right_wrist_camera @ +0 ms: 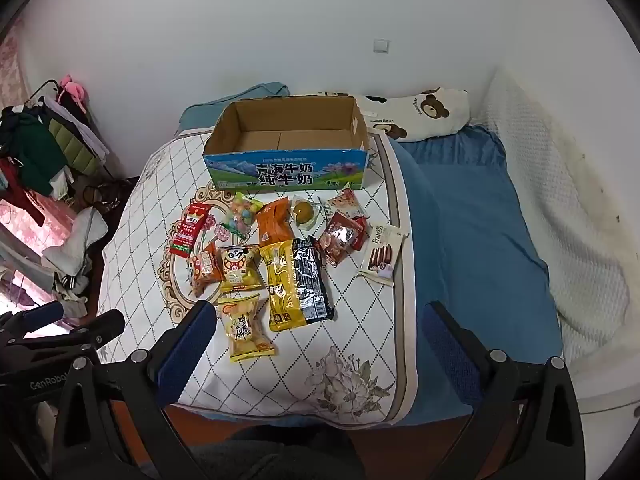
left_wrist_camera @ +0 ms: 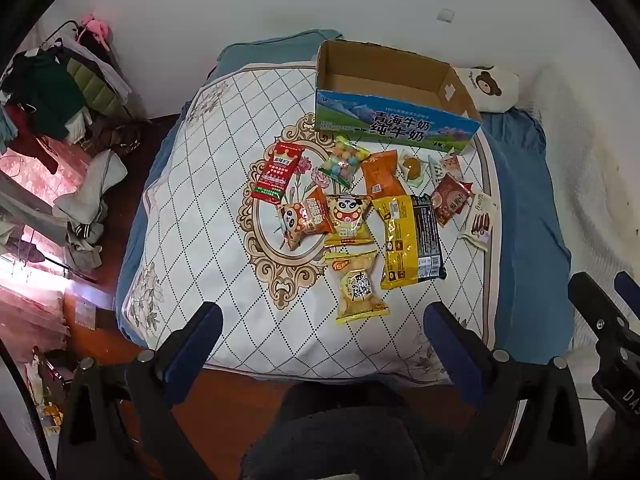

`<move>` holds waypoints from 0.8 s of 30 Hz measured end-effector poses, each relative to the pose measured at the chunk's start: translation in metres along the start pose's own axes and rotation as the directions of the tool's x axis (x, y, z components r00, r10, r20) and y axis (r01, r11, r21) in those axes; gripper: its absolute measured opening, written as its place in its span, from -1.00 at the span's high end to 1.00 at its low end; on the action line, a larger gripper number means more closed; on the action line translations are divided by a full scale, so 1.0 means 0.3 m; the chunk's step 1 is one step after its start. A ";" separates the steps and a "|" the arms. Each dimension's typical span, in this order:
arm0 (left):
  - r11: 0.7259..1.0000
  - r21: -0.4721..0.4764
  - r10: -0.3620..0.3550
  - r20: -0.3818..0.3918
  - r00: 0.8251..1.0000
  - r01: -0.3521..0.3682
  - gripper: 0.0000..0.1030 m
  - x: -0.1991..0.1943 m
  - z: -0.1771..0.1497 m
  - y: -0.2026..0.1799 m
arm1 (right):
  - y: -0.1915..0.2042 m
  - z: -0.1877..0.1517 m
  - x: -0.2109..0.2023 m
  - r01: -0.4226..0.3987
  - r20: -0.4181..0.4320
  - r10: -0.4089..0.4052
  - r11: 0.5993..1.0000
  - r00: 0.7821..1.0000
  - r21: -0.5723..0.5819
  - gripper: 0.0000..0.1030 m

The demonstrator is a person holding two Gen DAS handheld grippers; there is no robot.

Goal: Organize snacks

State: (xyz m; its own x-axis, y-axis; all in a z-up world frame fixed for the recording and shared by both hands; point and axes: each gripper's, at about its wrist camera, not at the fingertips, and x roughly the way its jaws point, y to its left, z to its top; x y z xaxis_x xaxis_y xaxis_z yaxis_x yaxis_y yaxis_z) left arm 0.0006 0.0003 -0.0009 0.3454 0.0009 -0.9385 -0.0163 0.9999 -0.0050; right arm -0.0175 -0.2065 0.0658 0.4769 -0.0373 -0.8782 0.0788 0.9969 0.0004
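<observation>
Cardboard, open-topped and empty inside, the milk box (right_wrist_camera: 286,148) sits at the far end of the quilted mat (right_wrist_camera: 360,320) on your bed (right_wrist_camera: 480,240). Just in front of it the snacks lie loose: a red packet (right_wrist_camera: 188,230), a bag of coloured candies (right_wrist_camera: 239,216), an orange pouch (right_wrist_camera: 274,222), two panda bags touching each other, a large yellow-and-black pack (right_wrist_camera: 298,284), and a white biscuit packet (right_wrist_camera: 382,254) toward the right edge. Your left tongs (left_wrist_camera: 322,334) and right tongs (right_wrist_camera: 320,334) both hang above the mat's near end, spread wide and holding nothing.
</observation>
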 end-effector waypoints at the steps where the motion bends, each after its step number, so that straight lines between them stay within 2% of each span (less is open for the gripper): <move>1: 1.000 0.001 0.001 -0.001 1.000 -0.001 -1.00 0.001 0.001 0.001 | 0.000 0.000 -0.001 0.005 -0.002 -0.005 1.000 1.000 -0.001 -1.00; 24: 0.999 0.032 -0.005 0.017 1.000 0.004 -1.00 -0.025 -0.023 -0.013 | -0.001 -0.016 -0.027 0.014 -0.001 -0.014 1.000 1.000 0.000 -1.00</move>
State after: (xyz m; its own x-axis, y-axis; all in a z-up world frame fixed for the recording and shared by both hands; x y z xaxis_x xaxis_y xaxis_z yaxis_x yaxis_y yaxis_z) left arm -0.0083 -0.0036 0.0037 0.3616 -0.0038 -0.9323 0.0151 0.9999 0.0018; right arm -0.0256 -0.2060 0.0706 0.4746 -0.0514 -0.8787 0.0857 0.9962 -0.0119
